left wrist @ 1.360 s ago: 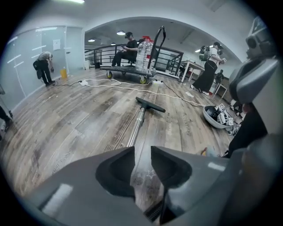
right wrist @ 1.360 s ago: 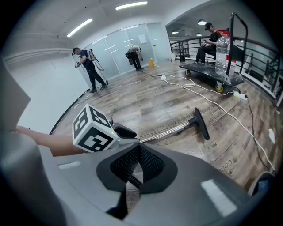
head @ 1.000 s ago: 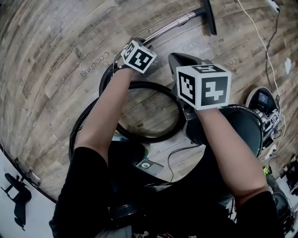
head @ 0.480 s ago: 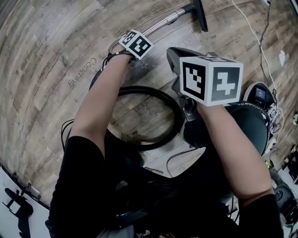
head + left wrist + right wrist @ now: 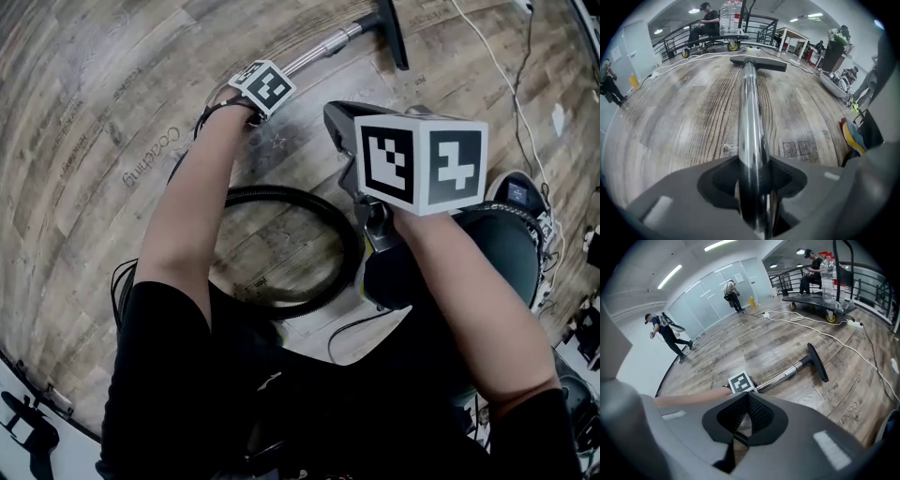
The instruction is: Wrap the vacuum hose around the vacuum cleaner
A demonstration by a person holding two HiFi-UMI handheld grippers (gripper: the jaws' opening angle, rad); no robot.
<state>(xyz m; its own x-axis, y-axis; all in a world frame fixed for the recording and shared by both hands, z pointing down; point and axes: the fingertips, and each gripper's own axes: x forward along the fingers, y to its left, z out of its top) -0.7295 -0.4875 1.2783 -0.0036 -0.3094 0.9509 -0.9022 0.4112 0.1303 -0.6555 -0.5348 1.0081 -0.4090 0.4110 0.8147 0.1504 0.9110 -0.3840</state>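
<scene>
Between left gripper jaws: metal wand, clamped | right gripper closed, over hose loop

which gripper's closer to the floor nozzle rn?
Left. The left gripper is clamped on the chrome wand that runs to the floor nozzle; the right gripper is farther back, by the black hose loop.
</scene>
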